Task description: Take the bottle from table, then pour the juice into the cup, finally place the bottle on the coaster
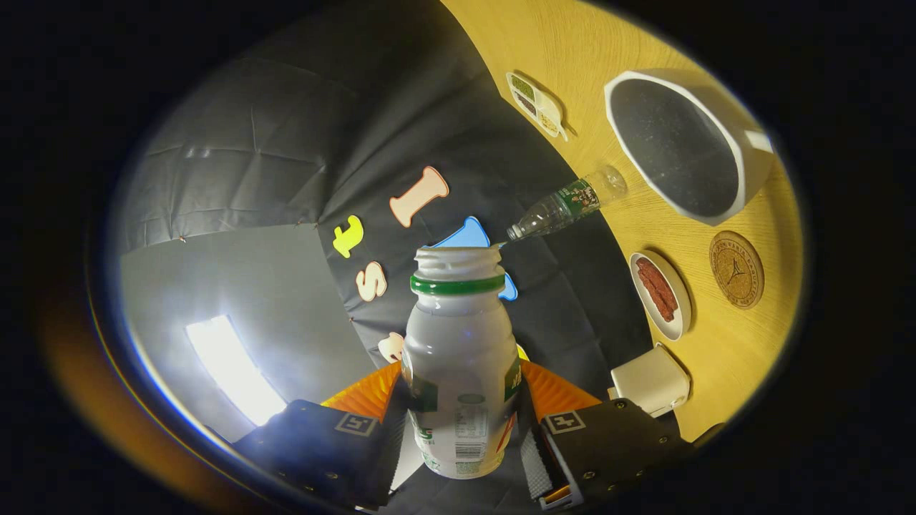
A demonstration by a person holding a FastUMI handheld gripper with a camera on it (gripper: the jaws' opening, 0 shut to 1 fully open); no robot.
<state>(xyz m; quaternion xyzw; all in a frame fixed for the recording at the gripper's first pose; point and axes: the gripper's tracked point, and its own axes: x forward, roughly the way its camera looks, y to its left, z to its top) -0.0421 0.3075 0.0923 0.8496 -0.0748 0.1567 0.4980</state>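
A white juice bottle (458,343) with a green neck ring and no cap stands between my fingers. My gripper (459,411) is shut on its lower body, with both fingers pressing its sides. The view is rolled, so the wooden table (572,50) runs up the right side. On the table, well beyond the bottle, is a big white cup (751,168) with a dark inside and its mouth facing me. A round cork coaster (736,269) lies just beside the cup, with nothing on it. The bottle's open mouth is off to the side of the cup, in front of the booth wall.
A clear plastic water bottle (569,204) stands near the cup at the table's edge. A small white dish (662,293) with red strips sits next to the coaster. A divided condiment tray (537,104) lies further along, and a white box (651,383) nearest my fingers.
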